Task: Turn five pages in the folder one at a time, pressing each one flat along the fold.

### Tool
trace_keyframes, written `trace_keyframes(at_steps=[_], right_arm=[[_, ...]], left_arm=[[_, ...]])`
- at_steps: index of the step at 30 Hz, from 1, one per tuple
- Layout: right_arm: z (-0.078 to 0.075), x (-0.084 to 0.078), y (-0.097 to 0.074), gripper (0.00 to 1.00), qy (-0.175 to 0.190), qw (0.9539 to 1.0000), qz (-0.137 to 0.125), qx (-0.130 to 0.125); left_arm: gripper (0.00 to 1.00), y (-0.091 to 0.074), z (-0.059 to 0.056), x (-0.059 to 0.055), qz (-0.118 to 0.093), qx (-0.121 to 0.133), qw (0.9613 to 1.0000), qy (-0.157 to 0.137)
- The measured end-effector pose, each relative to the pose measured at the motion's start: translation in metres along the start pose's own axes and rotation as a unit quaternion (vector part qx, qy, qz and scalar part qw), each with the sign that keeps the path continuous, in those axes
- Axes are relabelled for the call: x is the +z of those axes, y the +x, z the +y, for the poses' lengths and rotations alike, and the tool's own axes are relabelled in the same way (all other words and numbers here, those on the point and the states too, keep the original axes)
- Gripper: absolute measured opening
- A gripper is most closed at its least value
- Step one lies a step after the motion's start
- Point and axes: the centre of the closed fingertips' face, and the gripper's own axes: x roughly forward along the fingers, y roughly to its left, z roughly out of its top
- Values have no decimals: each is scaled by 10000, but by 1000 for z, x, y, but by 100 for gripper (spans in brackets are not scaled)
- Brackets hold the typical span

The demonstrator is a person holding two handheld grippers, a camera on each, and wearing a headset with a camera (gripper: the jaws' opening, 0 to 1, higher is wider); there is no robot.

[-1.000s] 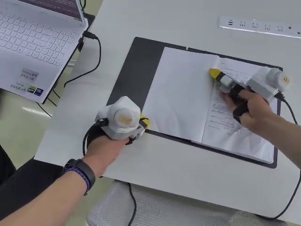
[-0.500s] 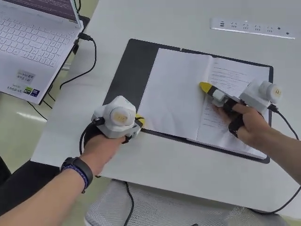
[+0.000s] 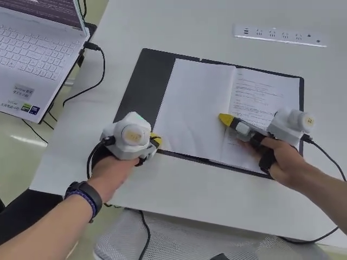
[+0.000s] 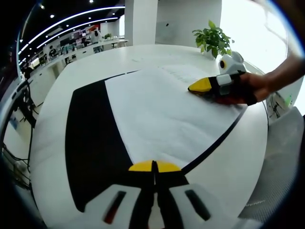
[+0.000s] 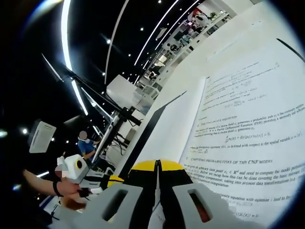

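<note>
Folder [image 3: 142,81] lies open on the bench [image 3: 179,27], its fold [image 3: 232,92] running away from the person. The right claw [image 3: 223,118], pressed together, sits on the fold. The left claw [image 3: 155,142], also closed, is at the near-left edge.

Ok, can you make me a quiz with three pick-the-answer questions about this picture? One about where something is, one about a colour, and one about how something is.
1. Where on the folder does the right gripper press?
A) the black cover
B) the fold down the middle
C) a far corner

2. What colour are the fingertips?
A) blue
B) green
C) yellow

3. How is the folder?
A) lying open
B) closed
C) standing up

Answers:
1 B: its tip rests at the fold.
2 C: the left gripper and the right one both have yellow fingertips.
3 A: it lies flat and open on the table.
</note>
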Motion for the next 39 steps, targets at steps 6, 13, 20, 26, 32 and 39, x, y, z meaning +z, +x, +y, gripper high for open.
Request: trace_keyframes(at_steps=[6,13,20,26,32,39], right_arm=[[9,-20,-9,0,-49,9998,174,100],[18,-39,-20,0,-4,9995,267,195],[26,-55,-27,0,-75,9985,466,272],[24,-65,-33,0,-55,9976,596,347],[25,-75,-39,0,-70,9968,703,365],[21,-77,-41,0,-28,9970,731,252]], left_arm=[[0,0,0,0,-3,-3,10000,17],[0,-1,-1,0,-4,1,10000,47],[0,0,0,0,-18,-5,10000,39],[0,0,0,0,-46,-9,10000,12],[0,-1,0,0,-51,-2,10000,36],[0,-1,-1,0,-58,-6,10000,33]])
